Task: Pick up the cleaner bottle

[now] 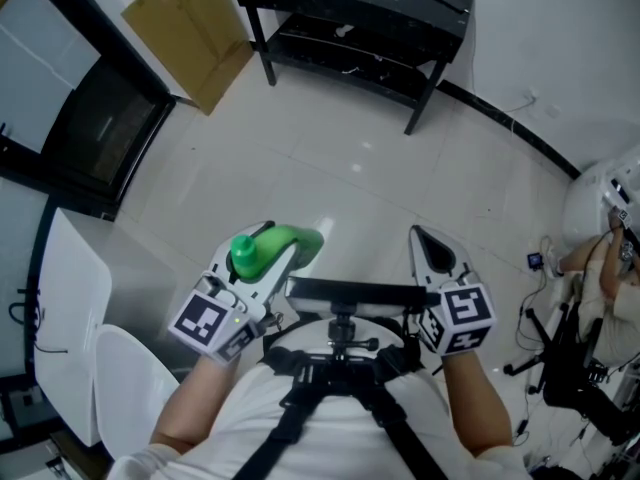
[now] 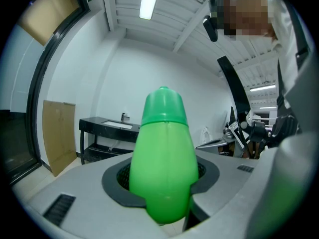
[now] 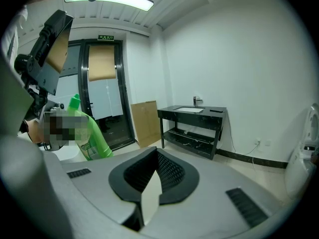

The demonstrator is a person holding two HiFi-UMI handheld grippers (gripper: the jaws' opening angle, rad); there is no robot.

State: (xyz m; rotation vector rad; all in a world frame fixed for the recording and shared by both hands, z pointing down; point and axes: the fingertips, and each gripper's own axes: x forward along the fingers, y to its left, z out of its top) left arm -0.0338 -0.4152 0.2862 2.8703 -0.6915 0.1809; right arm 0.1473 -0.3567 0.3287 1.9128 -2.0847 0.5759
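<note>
Left gripper (image 1: 292,253) holds green cleaner bottle (image 1: 262,248) in the air above the floor (image 1: 350,168)
Jaws part-open, clamped on bottle body; right gripper (image 1: 420,238) near it, its 2 jaws closed together (nothing between them).

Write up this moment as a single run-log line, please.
left gripper: shut on green plastic cleaner bottle, held in the air | right gripper: shut, empty | task: bottle picked up

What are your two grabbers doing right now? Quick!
Left gripper: shut on the green bottle.
Right gripper: shut, holding nothing.
</note>
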